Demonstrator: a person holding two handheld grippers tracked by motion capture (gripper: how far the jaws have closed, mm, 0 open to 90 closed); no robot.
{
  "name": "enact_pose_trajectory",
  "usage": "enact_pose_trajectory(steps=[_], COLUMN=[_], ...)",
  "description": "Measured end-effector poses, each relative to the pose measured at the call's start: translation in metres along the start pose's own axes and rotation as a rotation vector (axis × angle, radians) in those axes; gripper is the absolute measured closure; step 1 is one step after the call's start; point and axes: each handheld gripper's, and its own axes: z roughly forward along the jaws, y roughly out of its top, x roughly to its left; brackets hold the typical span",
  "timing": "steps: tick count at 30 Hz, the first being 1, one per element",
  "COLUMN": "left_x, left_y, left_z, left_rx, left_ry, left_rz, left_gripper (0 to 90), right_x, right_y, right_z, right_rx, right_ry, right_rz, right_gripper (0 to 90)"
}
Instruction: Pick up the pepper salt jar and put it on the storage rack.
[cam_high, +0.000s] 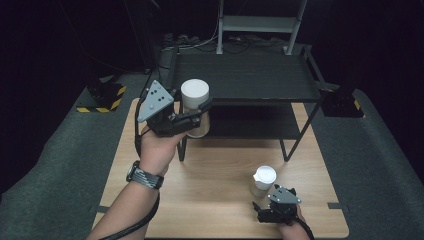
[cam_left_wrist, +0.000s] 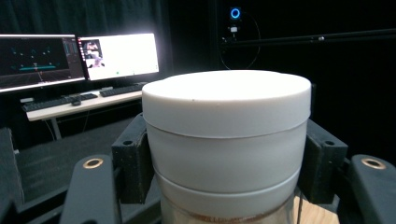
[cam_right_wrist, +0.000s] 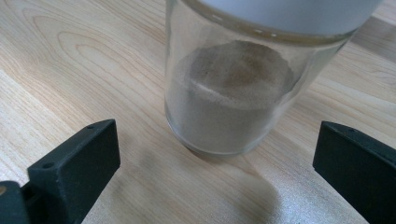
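**Two jars, two grippers: one jar held up, one standing on the table**

Forearms enter the high view from its bottom edge. The left hand, with a watch on its wrist, carries the left gripper raised in front of a black wire shelf. Its jaws are clamped on a large jar with a white lid, just under the lid. The jar is upright and held clear of the wooden table.

The left gripper view adds detail. The jar's white lid sits between the two black pads, which press on both sides. A strip of glass shows below the lid. Behind it stand two lit monitors and keyboards on a desk; their screen text is too small to read.

The right gripper rests low near the table's front right corner. Its jaws are spread apart, just short of a small jar with a white lid that stands on the table.

The right gripper view shows what the high view cannot: the small jar is clear glass, partly filled with grey-brown powder, and neither jaw touches it.

No brand, label or readable writing is visible on either jar.
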Motion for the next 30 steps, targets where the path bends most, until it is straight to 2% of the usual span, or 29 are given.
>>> enact_pose_trajectory(steps=[18,30], left_x=[0.006,0.002], left_y=[0.019,0.034], left_z=[0.021,0.041], left_rx=[-0.022,-0.035], left_ry=[0.027,0.06], left_rz=[-0.017,0.013], left_gripper=[33.6,33.6], right_x=[0.0,-0.001], right_y=[0.0,-0.001], right_z=[0.0,0.0], right_rx=[-0.001,-0.003], right_ry=[0.001,0.002], right_rz=[0.006,0.009], right_gripper=[0.0,0.0])
